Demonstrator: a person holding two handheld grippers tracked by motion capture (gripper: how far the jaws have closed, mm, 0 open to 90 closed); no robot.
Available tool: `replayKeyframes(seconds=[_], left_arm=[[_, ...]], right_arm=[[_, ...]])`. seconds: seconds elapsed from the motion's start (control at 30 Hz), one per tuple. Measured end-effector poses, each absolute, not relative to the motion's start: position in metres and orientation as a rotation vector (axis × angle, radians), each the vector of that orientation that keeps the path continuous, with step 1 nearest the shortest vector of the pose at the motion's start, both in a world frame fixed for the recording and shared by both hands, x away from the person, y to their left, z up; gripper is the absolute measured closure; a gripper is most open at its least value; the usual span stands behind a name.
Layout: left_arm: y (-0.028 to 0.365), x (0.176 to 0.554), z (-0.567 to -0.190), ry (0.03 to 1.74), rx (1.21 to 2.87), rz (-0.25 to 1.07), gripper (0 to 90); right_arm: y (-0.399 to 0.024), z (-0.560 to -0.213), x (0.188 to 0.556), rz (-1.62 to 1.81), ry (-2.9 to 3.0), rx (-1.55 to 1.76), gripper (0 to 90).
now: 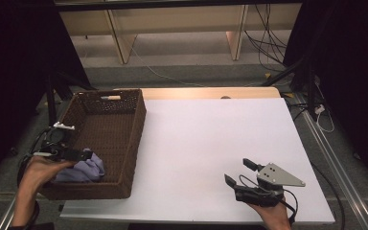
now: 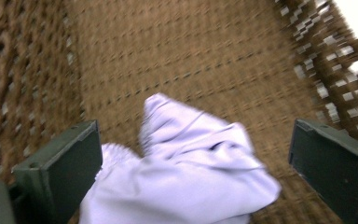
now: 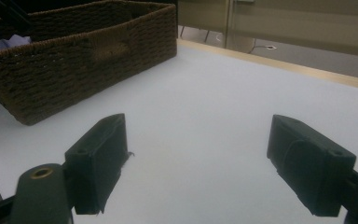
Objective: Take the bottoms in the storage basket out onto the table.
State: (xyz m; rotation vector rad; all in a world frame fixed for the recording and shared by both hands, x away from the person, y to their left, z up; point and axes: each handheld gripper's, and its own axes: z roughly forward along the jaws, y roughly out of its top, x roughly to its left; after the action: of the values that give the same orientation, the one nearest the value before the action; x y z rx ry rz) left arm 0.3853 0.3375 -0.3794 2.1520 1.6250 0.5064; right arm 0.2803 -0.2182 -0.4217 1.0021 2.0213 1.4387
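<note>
A brown wicker basket (image 1: 124,124) stands at the table's left edge. A lavender cloth (image 1: 84,170) lies crumpled in its near corner. My left gripper (image 1: 87,154) hangs over the basket's near left side, just above the cloth, open. In the left gripper view the cloth (image 2: 186,172) lies between and below the two spread jaws of the left gripper (image 2: 193,163), on the woven basket floor (image 2: 205,60). My right gripper (image 1: 239,172) rests open near the table's front right, nothing between its jaws. The right gripper (image 3: 209,163) faces the white tabletop and the basket (image 3: 88,51).
A white sheet (image 1: 211,143) covers the table, with a wooden strip (image 1: 206,92) along the far edge. A small white clip (image 1: 63,126) sits on the basket's left rim. Cables and stand legs (image 1: 311,91) lie on the floor beyond the right edge.
</note>
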Motion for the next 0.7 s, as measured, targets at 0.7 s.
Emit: replayKeyframes(seconds=[0.7], left_arm=[[0.343, 0.398, -0.398, 1.713, 2.282, 0.353, 5.4]], right_arm=[[-0.216, -0.426, 0.283, 1.431, 2.047, 1.001, 21.3]])
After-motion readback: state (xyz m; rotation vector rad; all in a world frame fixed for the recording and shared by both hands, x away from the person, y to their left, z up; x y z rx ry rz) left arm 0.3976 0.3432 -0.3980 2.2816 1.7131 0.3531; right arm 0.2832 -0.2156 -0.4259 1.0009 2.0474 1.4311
